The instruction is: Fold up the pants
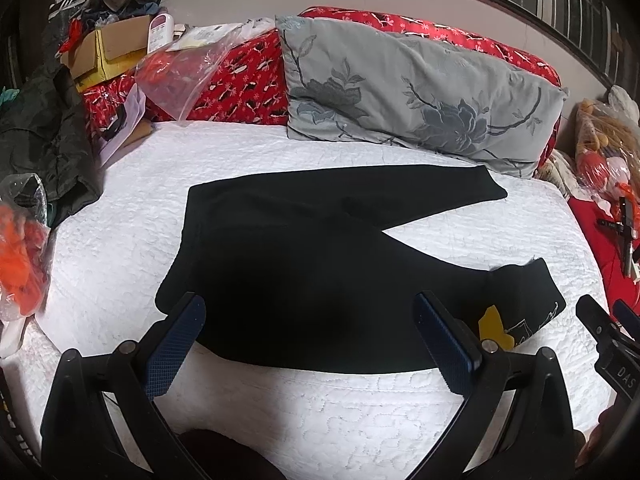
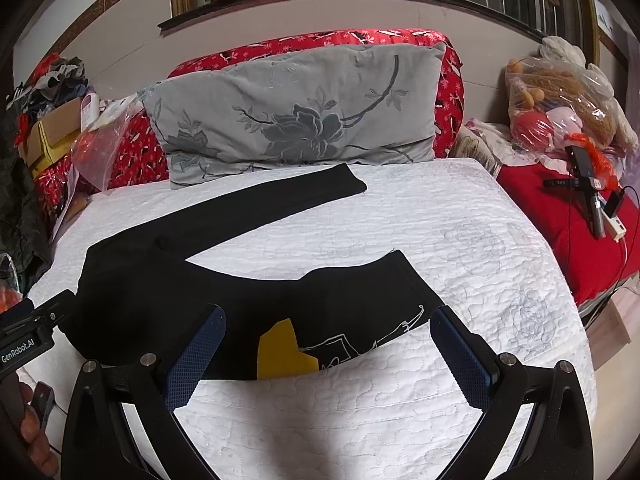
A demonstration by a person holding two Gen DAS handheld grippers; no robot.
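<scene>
Black pants lie flat on the white quilted bed, waist to the left, the two legs spread apart to the right. The near leg carries a yellow patch and white line drawing near its cuff. They also show in the right wrist view. My left gripper is open and empty, hovering over the near edge of the pants' seat. My right gripper is open and empty, over the near leg by the yellow patch. The right gripper's body shows at the left view's right edge.
A grey floral pillow leans on a red floral bolster at the head of the bed. Boxes, clothes and plastic bags pile up at the left. A red cushion with gadgets and bagged toys sit at the right.
</scene>
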